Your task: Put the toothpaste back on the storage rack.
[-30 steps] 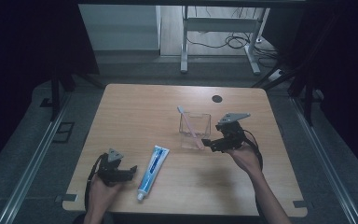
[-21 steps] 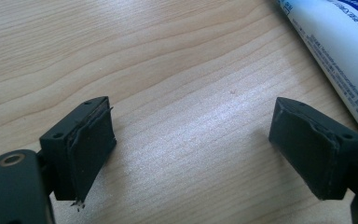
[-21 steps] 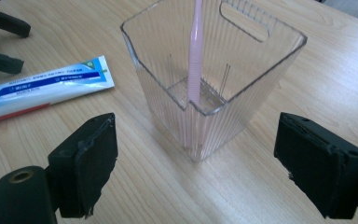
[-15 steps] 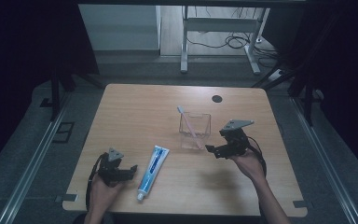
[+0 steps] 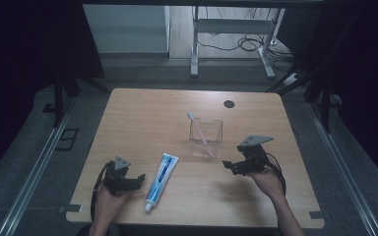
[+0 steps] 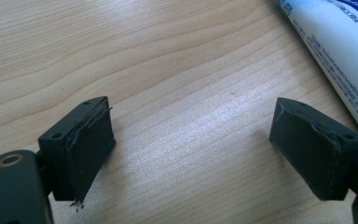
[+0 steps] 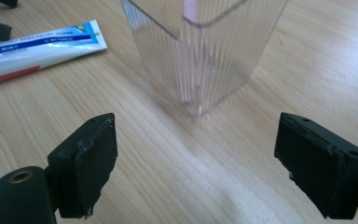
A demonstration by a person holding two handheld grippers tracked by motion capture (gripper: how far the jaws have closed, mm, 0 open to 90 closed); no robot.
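Observation:
A clear ribbed square cup (image 5: pixel 205 137) (image 7: pixel 200 51) stands mid-table with a pink toothbrush (image 5: pixel 199 131) leaning in it, head up. A white and blue toothpaste tube (image 5: pixel 161 180) (image 6: pixel 335 39) (image 7: pixel 37 46) lies flat near the front edge. My right gripper (image 5: pixel 232 166) (image 7: pixel 196 168) is open, low over the wood just right of the cup, nothing between its jaws. My left gripper (image 5: pixel 134 180) (image 6: pixel 191 154) is open at the front left, close beside the tube, jaws empty over bare wood.
A small dark round spot (image 5: pixel 229 104) marks the far part of the wooden table (image 5: pixel 142 118). Beyond the table stand a metal frame's legs (image 5: pixel 194 46) and floor cables. Dark curtains flank both sides.
My right gripper has drawn back from the cup toward the front right and come lower. The left gripper has stayed put.

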